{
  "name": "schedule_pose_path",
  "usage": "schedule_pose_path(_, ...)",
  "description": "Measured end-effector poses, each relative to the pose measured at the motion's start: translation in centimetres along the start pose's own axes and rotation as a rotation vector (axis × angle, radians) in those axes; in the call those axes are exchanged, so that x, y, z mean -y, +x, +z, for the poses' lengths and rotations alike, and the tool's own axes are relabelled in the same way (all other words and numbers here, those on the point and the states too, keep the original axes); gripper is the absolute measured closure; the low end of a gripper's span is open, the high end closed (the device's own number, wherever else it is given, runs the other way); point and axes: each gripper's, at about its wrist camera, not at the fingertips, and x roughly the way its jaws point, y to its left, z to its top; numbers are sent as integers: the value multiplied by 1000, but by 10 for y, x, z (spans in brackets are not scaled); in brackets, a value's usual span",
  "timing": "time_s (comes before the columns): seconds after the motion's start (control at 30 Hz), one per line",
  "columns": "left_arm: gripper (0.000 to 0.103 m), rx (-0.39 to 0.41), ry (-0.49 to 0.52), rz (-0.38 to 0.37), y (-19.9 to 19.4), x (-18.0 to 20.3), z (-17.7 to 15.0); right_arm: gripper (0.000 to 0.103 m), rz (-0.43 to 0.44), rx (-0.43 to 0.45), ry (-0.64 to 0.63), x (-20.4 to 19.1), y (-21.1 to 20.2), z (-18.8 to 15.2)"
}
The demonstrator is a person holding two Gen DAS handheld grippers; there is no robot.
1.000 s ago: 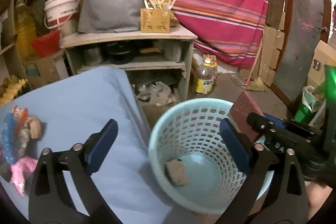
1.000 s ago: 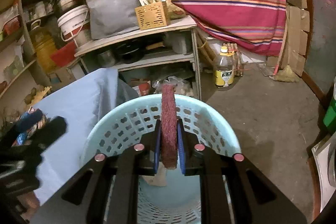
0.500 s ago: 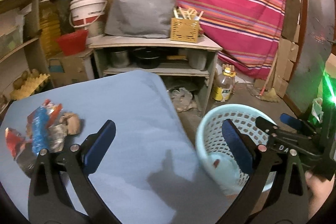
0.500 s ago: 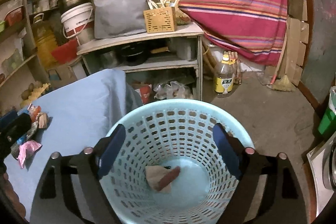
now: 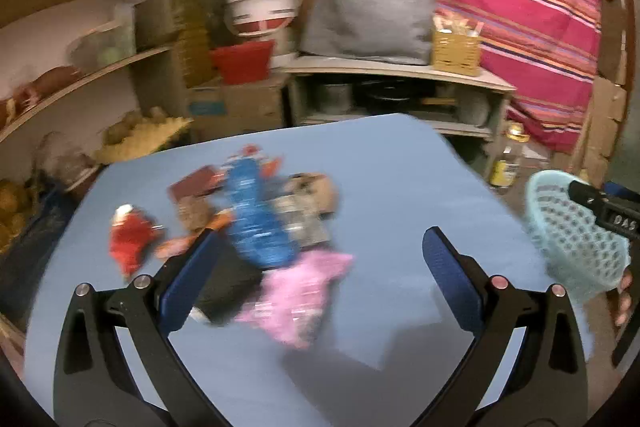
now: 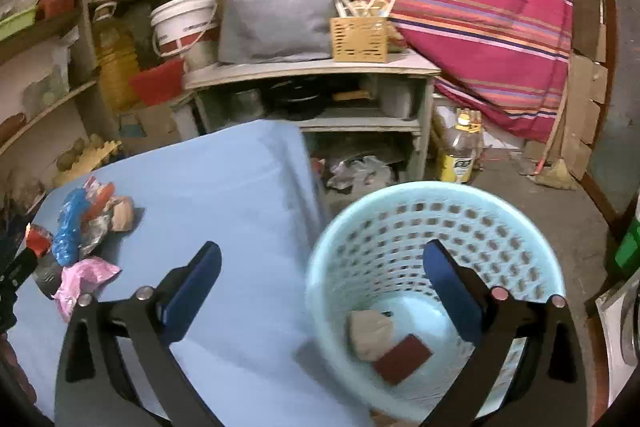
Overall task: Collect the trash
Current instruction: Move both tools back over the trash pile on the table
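Blue table [image 5: 400,187], trash pile [image 5: 256,223], basket [image 6: 436,267]

Dim indoor light — left view motion-blurred, fisheye edges bent w/ dark corners.

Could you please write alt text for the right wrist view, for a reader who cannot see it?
The right gripper, jaws opening with nothing between them, hangs over a light blue perforated plastic basket holding a dark red scouring pad and a crumpled beige wad. To the left, a pile of crumpled wrappers lies on a blue-covered table.
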Motion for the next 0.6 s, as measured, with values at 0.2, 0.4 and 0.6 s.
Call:
schedule_pose_path(0.2, 5, 17, 10, 118, 1, -56, -15, 4, -4, -24, -88, -57, 13, -15)
schedule_pose_path(0.4, 5, -28, -48, 154, 16, -98, -31, 4, -7, -8, -137, -94, 17, -20)
schedule_pose_path(0.6, 5, -80, -51, 173, 36, -119, -44, 4, -49, -13, -182, -115, 24, -22)
